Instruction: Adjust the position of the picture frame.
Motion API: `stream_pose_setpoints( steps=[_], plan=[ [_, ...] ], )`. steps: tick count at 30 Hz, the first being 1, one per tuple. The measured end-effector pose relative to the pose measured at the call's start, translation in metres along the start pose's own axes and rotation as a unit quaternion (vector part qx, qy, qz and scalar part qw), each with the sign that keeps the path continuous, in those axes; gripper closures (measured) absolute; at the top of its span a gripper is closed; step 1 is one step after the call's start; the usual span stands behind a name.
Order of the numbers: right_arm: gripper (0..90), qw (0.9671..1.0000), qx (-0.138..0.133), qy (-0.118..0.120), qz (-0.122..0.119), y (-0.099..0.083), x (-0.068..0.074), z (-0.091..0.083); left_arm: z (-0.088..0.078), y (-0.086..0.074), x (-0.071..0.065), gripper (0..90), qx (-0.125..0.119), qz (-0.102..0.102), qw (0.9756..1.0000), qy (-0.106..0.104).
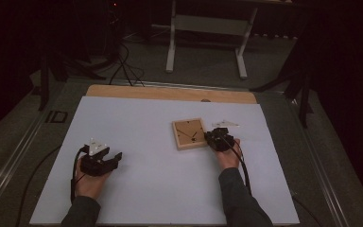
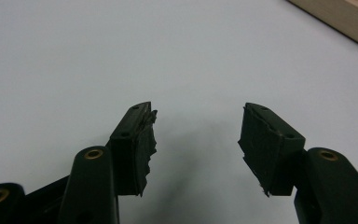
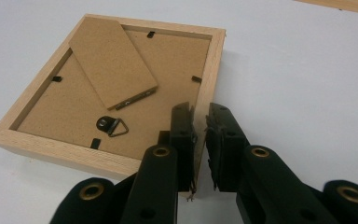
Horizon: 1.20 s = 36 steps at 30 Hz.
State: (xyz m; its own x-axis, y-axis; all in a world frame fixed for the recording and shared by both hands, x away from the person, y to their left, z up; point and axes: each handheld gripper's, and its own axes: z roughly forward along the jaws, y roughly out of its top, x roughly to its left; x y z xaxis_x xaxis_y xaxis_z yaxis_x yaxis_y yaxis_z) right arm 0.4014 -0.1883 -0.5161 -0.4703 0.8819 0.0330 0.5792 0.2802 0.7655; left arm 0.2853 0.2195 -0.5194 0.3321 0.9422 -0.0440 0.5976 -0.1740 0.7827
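White tabletop (image 1: 146, 189): right gripper (image 3: 200, 122) clamps picture frame (image 3: 37, 140) rim (back up); left gripper (image 2: 196, 140) spread, idle.

The right tongs (image 1: 217, 138) were held at the wooden frame's (image 1: 189, 134) right edge; the left tongs (image 1: 100, 160) were rested apart on the white tabletop (image 1: 146, 189).

Frame (image 3: 121, 93) edge hidden between right gripper (image 3: 200, 122) jaws, wooden corner (image 2: 340, 18) cut off at picture edge
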Motion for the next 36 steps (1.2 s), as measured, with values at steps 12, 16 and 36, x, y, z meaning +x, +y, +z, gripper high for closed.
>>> stream_pose_setpoints(
  steps=[12, 16, 36],
  plan=[
    [81.0, 0.9994, -0.001, 0.018, -0.029, -0.001, 0.015, 0.0, 0.0, 0.0, 0.0, 44.0, 0.0, -0.001, 1.0, 0.0],
    [81.0, 0.9987, -0.001, 0.026, -0.043, -0.001, 0.022, 0.0, 0.0, 0.0, 0.0, 43.9, 0.0, -0.001, 1.0, 0.001],
    [81.0, 0.9922, -0.001, 0.067, -0.106, -0.005, 0.046, -0.003, -0.001, 0.001, 0.002, 44.0, -0.004, -0.003, 1.0, 0.001]
  ],
)
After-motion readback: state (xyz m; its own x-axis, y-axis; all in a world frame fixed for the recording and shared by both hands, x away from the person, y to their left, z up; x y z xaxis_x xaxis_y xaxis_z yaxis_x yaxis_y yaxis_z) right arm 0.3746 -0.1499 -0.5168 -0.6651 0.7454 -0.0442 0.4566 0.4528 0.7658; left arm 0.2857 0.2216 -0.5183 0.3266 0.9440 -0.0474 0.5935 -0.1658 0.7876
